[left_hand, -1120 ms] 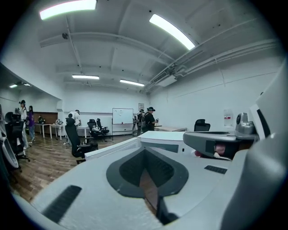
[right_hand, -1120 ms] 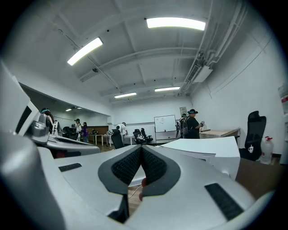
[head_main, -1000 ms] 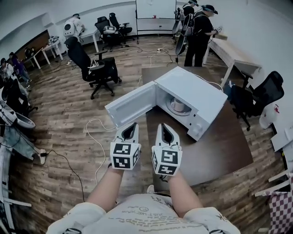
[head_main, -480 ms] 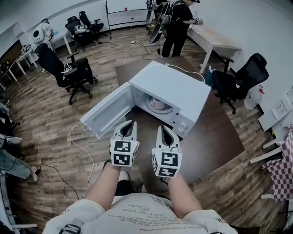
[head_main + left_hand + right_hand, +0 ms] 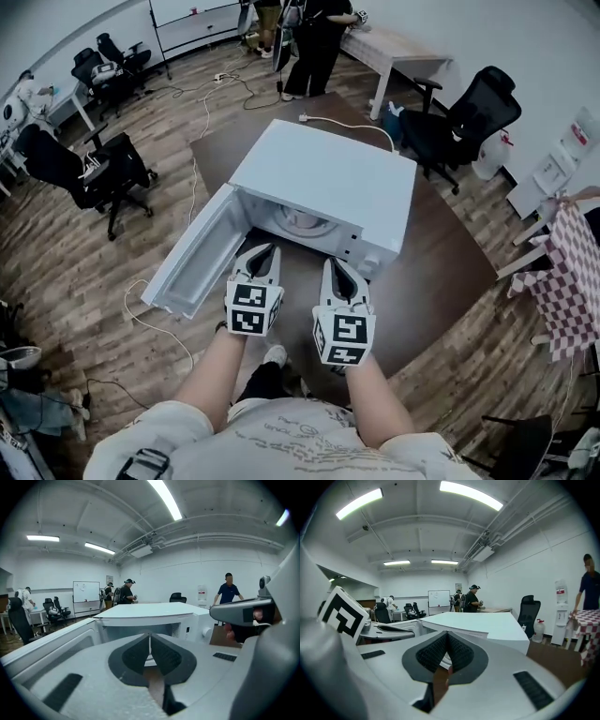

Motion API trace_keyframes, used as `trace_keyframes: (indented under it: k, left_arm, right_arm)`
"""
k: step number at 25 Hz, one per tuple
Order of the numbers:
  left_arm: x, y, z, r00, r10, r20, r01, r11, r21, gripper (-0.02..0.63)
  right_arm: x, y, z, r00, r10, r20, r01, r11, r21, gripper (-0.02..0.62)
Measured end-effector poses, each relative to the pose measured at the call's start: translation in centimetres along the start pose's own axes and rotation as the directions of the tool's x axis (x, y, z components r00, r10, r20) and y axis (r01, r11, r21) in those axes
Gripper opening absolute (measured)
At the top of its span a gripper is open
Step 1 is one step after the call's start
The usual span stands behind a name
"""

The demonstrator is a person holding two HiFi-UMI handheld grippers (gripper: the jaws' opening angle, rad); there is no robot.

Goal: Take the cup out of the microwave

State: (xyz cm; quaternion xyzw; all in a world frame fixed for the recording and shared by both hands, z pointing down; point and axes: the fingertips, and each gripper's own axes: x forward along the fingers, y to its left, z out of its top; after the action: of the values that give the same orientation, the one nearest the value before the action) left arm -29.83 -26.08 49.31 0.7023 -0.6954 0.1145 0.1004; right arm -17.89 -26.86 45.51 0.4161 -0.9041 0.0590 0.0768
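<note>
Brown table (image 5: 441, 272), open microwave (image 5: 328, 178), cup (image 5: 300, 222) glimpsed only from head view; left claw (image 5: 267, 249), right claw (image 5: 335, 261) closed, empty.

A dark brown bench (image 5: 445, 272) stands on wood-plank flooring (image 5: 94, 244). A white cable (image 5: 343, 125) lies along the bench's far edge. One black office chair (image 5: 89, 169) is to the left, another (image 5: 459, 117) to the right, beside a water bottle (image 5: 488, 155). A person (image 5: 314, 42) stands at a pale desk (image 5: 394, 45). Red-checked cloth (image 5: 570, 281) is at the far right.
</note>
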Motion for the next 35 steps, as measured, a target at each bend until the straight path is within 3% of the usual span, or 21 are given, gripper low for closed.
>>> trace_keyframes:
  k: [9,12,22,26,35]
  left_arm:
    - [6.8,2.7,-2.5,0.989,-0.13,-0.064,0.131,0.991,0.005,0.015]
    - [8.9,3.0,-3.6,0.981,-0.171,-0.091,0.172,0.985,0.009,0.084]
    - [14.7,3.9,-7.8,0.958,-0.21,-0.197,0.221,0.975,0.037,0.095]
    - [16.3,3.7,-9.0,0.951,-0.212,-0.225,0.238,0.967,0.093,0.098]
    - [18.5,2.9,-10.0,0.941,-0.238,-0.242,0.26,0.964,0.062,0.099]
  right_arm:
    - [1.4,-0.7,-1.1,0.988,-0.144,-0.056,0.144,0.99,-0.005,0.012]
    - [1.2,-1.2,-1.8,0.979,-0.19,-0.076,0.191,0.982,0.001,0.012]
    - [0.5,-3.4,-2.5,0.939,-0.325,-0.113,0.328,0.945,0.004,0.012]
    - [0.4,-3.8,-3.0,0.925,-0.359,-0.127,0.361,0.932,-0.007,0.012]
    - [0.1,-4.9,-3.2,0.896,-0.419,-0.149,0.417,0.908,-0.045,0.012]
